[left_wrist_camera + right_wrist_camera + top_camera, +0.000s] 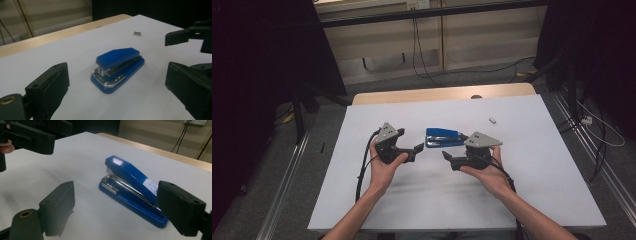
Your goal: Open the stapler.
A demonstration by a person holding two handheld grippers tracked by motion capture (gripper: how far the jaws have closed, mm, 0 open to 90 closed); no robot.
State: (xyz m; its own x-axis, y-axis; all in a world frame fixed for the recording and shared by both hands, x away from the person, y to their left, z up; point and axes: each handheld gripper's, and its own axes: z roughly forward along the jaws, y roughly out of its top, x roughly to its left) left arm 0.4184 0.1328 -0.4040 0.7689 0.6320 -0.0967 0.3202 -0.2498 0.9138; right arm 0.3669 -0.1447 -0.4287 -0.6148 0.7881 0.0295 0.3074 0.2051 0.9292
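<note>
A blue stapler (443,137) lies flat in the middle of the white table (437,210), its chrome mouth towards my left side. My left gripper (418,148) hovers just left of it, jaws pointing right and open, with nothing between them. In the left gripper view the stapler (117,67) lies ahead, framed by the black fingers (50,87), which stay apart from it. My right gripper (446,156) hangs at the stapler's near right, pointing left, open and empty. In the right gripper view its fingers (182,207) stand beside the stapler (132,185) without touching.
A small grey block (492,120) lies on the table to the far right of the stapler. The table's far edge is a wooden strip (442,93). Cables (592,125) run over the floor at right, and metal rails flank the table.
</note>
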